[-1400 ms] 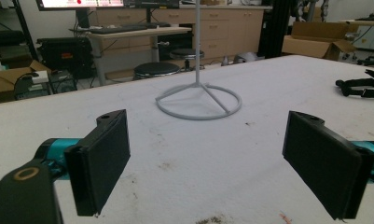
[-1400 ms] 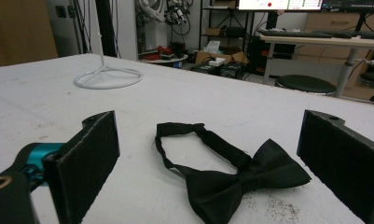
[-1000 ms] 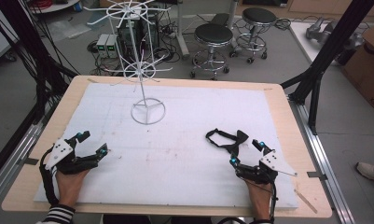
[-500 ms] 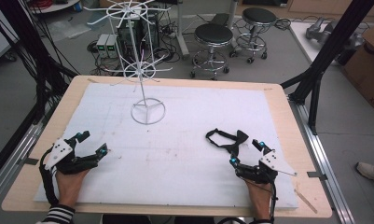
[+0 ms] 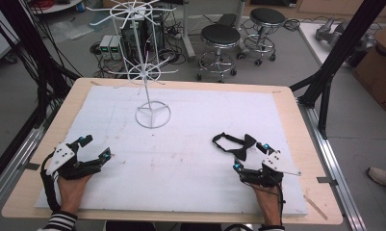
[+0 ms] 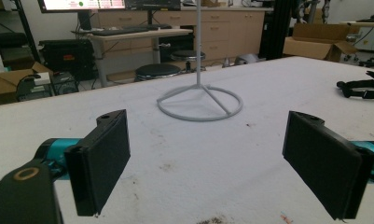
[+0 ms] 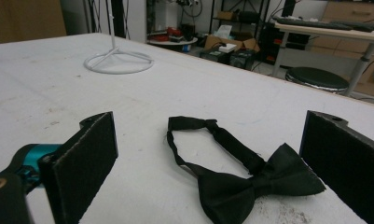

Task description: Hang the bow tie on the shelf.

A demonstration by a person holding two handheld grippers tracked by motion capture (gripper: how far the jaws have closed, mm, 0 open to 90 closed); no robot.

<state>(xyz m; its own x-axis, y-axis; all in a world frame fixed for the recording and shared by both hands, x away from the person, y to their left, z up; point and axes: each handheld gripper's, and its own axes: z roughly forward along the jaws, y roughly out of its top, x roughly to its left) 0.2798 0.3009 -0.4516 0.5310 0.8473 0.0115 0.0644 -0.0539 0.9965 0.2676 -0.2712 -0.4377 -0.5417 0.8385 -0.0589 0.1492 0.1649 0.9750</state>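
A black bow tie (image 5: pixel 238 146) with its strap looped lies on the white mat at the right; in the right gripper view the bow tie (image 7: pixel 250 182) sits just ahead of the jaws. My right gripper (image 5: pixel 250 156) is open just behind it, not touching. My left gripper (image 5: pixel 95 147) rests open at the mat's left side, nothing between its jaws. A white wire rack stand (image 5: pixel 152 115) rises from a ring base at the mat's back centre. The ring base (image 6: pixel 200 101) also lies ahead in the left gripper view, and at far left as the base (image 7: pixel 118 61) in the right gripper view.
The white mat (image 5: pixel 181 159) covers a wooden table (image 5: pixel 296 120). Two stools (image 5: pixel 220 36) and electronics boxes stand on the floor beyond the far edge. Black frame posts (image 5: pixel 335 62) flank the table. A cardboard box (image 5: pixel 380 62) sits at far right.
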